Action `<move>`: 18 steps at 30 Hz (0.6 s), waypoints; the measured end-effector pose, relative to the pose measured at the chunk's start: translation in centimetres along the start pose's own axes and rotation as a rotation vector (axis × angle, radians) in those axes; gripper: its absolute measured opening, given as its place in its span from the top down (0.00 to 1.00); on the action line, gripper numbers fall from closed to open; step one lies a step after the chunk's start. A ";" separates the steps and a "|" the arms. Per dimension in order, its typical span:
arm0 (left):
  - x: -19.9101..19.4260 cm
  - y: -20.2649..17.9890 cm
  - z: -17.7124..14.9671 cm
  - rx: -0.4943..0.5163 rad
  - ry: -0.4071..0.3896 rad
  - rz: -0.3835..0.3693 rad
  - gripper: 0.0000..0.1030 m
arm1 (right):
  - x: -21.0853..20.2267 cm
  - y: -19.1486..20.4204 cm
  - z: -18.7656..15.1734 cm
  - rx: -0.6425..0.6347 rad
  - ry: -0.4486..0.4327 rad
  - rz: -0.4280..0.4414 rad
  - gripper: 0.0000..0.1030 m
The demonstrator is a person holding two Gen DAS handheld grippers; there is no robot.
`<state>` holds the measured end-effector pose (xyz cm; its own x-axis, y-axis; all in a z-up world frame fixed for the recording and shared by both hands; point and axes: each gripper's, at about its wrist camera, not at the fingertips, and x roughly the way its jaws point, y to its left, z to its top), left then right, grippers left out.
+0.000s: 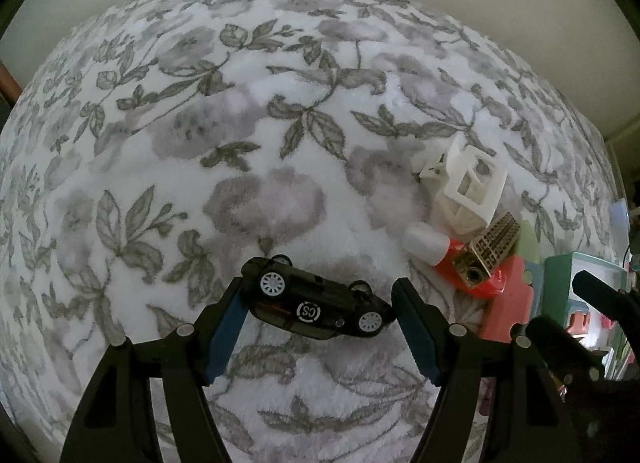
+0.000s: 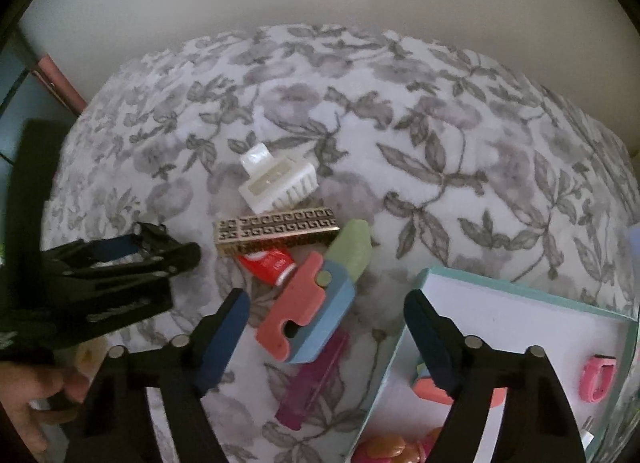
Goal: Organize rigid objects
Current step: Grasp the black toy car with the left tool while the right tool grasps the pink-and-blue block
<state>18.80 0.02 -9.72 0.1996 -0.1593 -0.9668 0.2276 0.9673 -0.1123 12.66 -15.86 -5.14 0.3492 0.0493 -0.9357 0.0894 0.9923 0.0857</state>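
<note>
A black toy car (image 1: 316,305) with white wheels lies on its side between the blue pads of my left gripper (image 1: 320,291), which is shut on it end to end just above the floral blanket (image 1: 280,123). The same gripper (image 2: 152,243) shows at the left of the right wrist view. My right gripper (image 2: 327,297) stands open over a pile: a pink foam piece (image 2: 296,303) joined to a blue one (image 2: 332,311), a green piece (image 2: 352,247), a red tube (image 2: 268,263), a gold patterned bar (image 2: 276,229) and a white hair clip (image 2: 276,183). Nothing touches its pads.
A teal-rimmed box (image 2: 520,291) with a white floor sits at the lower right, holding a pink band (image 2: 598,377) and a coral piece (image 2: 430,389). A magenta translucent item (image 2: 316,379) lies beside it. A hand (image 2: 36,391) holds the left gripper. A pale wall stands behind the bed.
</note>
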 end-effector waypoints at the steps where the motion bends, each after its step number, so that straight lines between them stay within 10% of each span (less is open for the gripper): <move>1: 0.1 0.1 0.0 0.000 0.001 0.000 0.28 | 0.1 0.3 0.0 -0.010 0.001 0.000 0.21; 18: 1.1 -1.1 -0.1 0.033 -0.026 0.044 0.28 | 4.8 2.3 -1.3 -0.079 0.043 -0.058 0.39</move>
<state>18.64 -1.23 -10.65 0.2346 -0.1220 -0.9644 0.2495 0.9664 -0.0615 13.35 -13.15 -9.91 0.3049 -0.0057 -0.9524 0.0341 0.9994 0.0050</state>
